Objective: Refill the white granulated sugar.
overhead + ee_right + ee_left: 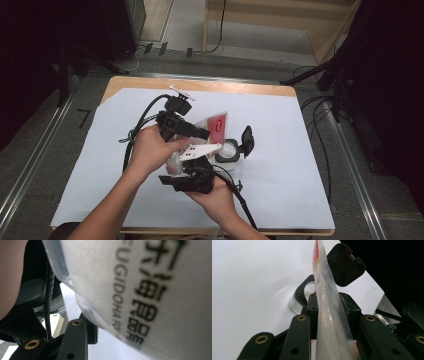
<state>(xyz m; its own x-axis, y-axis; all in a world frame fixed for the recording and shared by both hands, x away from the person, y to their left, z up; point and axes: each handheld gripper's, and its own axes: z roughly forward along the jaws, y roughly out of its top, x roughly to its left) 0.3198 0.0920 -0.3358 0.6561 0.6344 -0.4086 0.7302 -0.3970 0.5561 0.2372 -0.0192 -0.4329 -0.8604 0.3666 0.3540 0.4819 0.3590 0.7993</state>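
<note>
Over white table (pixel 280 190), pouch (pixel 329 322) pinched btwn left gripper (pixel 329 305) jaws; right gripper's (pixel 105 322) grip unclear.

This looks like a lab or recording room. A small wooden table (pixel 200 84) covered with a white sheet (pixel 280 165) stands on grey carpet (pixel 30 165), metal rails (pixel 352 165) run along both sides, loose cables (pixel 320 107) trail across the floor, and black stands (pixel 320 70) with dark curtains (pixel 395 75) surround it.

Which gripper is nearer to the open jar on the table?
Left. The left gripper, clamped on the pouch, ends just beside the jar; the right gripper holds the pouch's lower end, nearer the person.
</note>
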